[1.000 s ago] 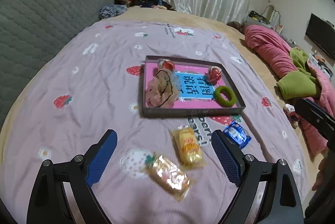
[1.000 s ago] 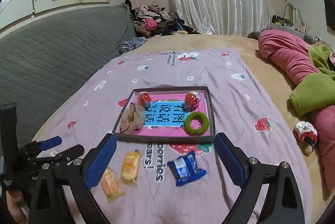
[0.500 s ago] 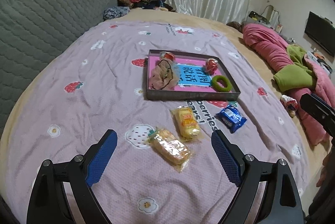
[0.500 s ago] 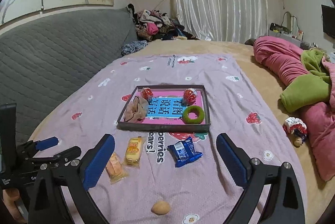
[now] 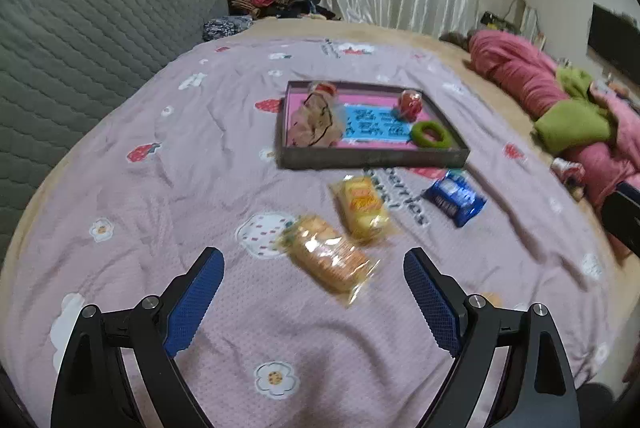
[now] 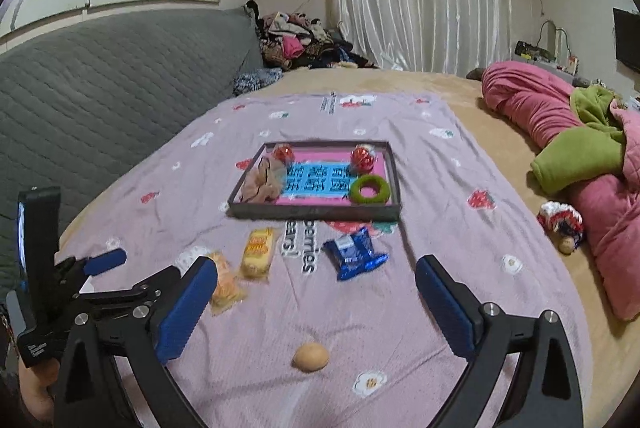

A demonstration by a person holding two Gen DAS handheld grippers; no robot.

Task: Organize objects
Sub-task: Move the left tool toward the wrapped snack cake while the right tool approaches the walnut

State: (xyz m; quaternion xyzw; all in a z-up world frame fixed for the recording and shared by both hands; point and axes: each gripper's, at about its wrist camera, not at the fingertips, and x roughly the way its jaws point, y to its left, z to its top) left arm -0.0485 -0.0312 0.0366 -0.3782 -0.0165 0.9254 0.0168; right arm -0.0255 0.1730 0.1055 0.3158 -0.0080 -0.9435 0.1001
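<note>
- Crinkly clear film wraps the cracker pack [image 5: 330,260], which lies flat on the blanket [image 5: 160,188] just ahead of the left gripper [image 5: 314,302].
- Beside it sits the yellow cake pack [image 5: 362,208], and further right the blue pack [image 5: 454,198]; all three lie short of the tray [image 5: 372,160].
- Inside the tray are a beige scrunchie [image 5: 314,124], a green ring [image 5: 430,136] and two red balls [image 6: 362,156], so the packs look like what is left to sort.
- Left gripper: jaws spread wide, nothing between them, held off the blanket.
- Right gripper [image 6: 316,288]: likewise wide and empty, with the blue pack just ahead of it and a small egg-like thing [image 6: 310,357] lying near, between its fingers in its own view.
- Handling, as I judge it: the packs are light, their film slippery and the contents brittle, so a gentle squeeze across the short width at mid-length suits best; the sealed end flaps would likely slip.
- The soft blanket gives under a pack, so fingers may snag cloth.
- The egg-like thing, if real, is fragile and apt to roll.
</note>
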